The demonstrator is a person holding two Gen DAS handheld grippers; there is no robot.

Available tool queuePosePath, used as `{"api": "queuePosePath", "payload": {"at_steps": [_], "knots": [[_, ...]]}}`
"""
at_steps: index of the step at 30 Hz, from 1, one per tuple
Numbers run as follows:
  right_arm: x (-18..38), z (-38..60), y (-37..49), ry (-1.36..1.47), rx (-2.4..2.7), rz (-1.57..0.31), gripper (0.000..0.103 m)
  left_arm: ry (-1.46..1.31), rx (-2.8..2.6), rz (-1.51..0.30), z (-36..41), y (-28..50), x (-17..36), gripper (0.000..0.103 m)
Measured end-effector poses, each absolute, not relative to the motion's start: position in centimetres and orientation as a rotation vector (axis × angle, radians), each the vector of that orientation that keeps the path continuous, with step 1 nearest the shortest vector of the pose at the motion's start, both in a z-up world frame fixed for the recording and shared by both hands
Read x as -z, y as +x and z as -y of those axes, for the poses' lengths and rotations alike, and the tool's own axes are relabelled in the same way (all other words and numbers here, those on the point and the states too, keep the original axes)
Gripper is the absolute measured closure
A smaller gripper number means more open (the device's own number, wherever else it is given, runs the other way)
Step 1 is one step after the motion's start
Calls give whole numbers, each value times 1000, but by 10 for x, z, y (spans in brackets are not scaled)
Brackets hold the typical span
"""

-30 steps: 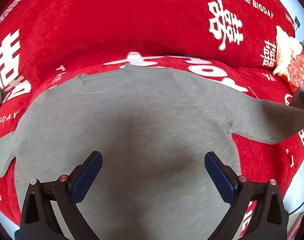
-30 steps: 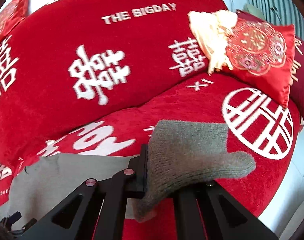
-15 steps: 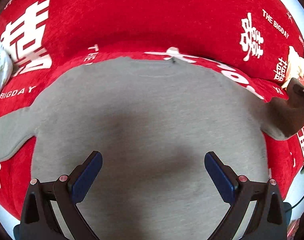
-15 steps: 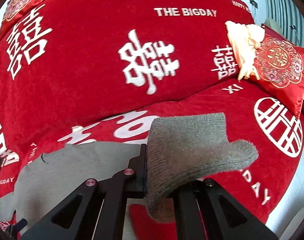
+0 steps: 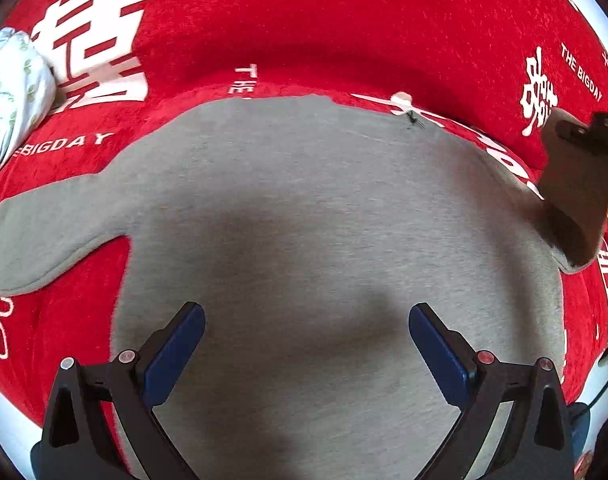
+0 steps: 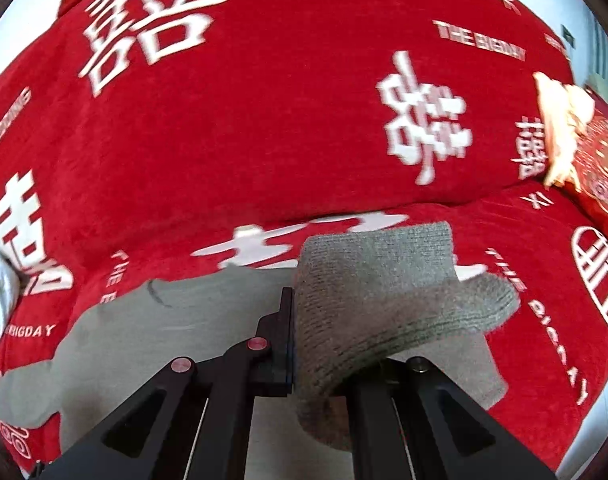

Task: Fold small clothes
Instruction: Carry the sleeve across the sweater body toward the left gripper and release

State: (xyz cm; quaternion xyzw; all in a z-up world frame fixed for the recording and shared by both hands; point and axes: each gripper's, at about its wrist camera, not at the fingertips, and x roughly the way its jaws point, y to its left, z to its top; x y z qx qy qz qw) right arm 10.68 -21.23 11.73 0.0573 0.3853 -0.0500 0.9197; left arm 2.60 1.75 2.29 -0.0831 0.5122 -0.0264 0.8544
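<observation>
Gray shirt [image 5: 323, 220] lies flat on the red cover [image 5: 343, 20] with white letters. Its body is spread out wide, and 1 sleeve [image 5: 36, 236] sticks out flat on the left side. The left gripper [image 5: 305, 344] hangs over the bottom part of the shirt with its 2 blue pads [image 5: 176, 348] far apart, holding nothing. The right gripper [image 6: 323, 340] is pinched closed on the other sleeve [image 6: 383, 292], whose knit cuff hangs over the fingers. That sleeve is lifted up off the cover at the right side of the shirt. A light flowery cloth [image 5: 12, 92] sits at the far left. A red pillow [image 6: 601, 168], a bit blurry, seems to lie at the far right beside something cream colored [image 6: 559, 120].
</observation>
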Motion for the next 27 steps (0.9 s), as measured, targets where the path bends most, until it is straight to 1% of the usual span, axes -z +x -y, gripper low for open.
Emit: {"api": "queuePosePath", "payload": {"at_steps": [13,17,24,27], "knots": [[-84,65,117,10,-130,-867,98,-268,2,-1033,-75,-1,-37,1],[-70,33,115,-8,-190,-899,98,-294,-27,-1018,-95,-12,-39,1],[-36,5,115,-65,-220,-970,98,-340,-66,-1046,-118,-16,-27,1],[-22,-2,117,-102,-229,-1003,93,-350,-66,-1050,-120,-17,-25,1]]}}
